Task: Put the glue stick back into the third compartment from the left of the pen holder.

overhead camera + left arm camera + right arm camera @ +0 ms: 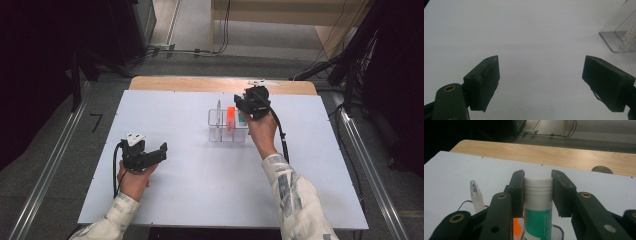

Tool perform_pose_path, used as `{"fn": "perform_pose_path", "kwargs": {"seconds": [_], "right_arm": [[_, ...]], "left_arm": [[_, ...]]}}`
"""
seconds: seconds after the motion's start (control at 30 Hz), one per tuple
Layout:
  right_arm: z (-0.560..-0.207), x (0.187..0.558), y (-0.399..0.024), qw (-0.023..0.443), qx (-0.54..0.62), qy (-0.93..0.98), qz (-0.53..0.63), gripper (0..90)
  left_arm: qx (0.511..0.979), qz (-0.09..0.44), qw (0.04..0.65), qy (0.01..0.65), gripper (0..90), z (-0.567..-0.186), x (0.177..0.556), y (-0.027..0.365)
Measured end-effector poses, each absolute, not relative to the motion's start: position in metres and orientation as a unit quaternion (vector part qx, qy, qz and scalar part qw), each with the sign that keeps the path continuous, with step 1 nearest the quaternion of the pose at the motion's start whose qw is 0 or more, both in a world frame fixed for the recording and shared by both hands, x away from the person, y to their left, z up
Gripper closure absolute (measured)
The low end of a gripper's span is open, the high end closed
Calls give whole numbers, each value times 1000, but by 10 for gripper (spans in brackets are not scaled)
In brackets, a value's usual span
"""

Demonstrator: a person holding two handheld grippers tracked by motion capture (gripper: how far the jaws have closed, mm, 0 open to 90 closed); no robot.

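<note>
The high view is dim around its edges, with the surroundings nearly black, while the white table top point(200, 185) is evenly lit from above and throws only faint, soft shadows. All three pictures are soft and slightly grainy. In the left gripper view the table glows pale without harsh glare, darkening toward the corners. The right gripper view's foreground jaws are murky and blurred.

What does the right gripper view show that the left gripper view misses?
Right gripper view: black jaws clamped on the white cap of a green-and-white glue stick, a frosted pen beside it, an orange item below, and the wooden table edge. Left gripper view: wide-open jaws with nothing between them, and a corner of the clear organizer. Both share the white tabletop.
</note>
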State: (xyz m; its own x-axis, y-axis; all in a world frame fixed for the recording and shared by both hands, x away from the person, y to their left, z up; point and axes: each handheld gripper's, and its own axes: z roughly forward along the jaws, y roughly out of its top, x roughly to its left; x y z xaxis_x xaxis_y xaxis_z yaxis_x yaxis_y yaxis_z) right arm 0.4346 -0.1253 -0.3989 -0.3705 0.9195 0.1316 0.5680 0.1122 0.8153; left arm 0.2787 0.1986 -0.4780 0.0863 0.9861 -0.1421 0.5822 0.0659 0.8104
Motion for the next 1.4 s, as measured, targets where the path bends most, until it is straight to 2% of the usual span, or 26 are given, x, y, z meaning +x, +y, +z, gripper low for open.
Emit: {"fn": "perform_pose_path", "kwargs": {"seconds": [1.07, 1.3, 1.4], "right_arm": [[-397, 431, -127, 215, 514, 715, 422, 606], [-402, 432, -131, 212, 517, 716, 418, 571], [-404, 432, -132, 212, 514, 720, 415, 514]], "left_arm": [[631, 265, 381, 622, 147, -478, 279, 198], [630, 265, 381, 622, 147, -478, 279, 198], [631, 265, 381, 622, 147, -478, 278, 198]]}}
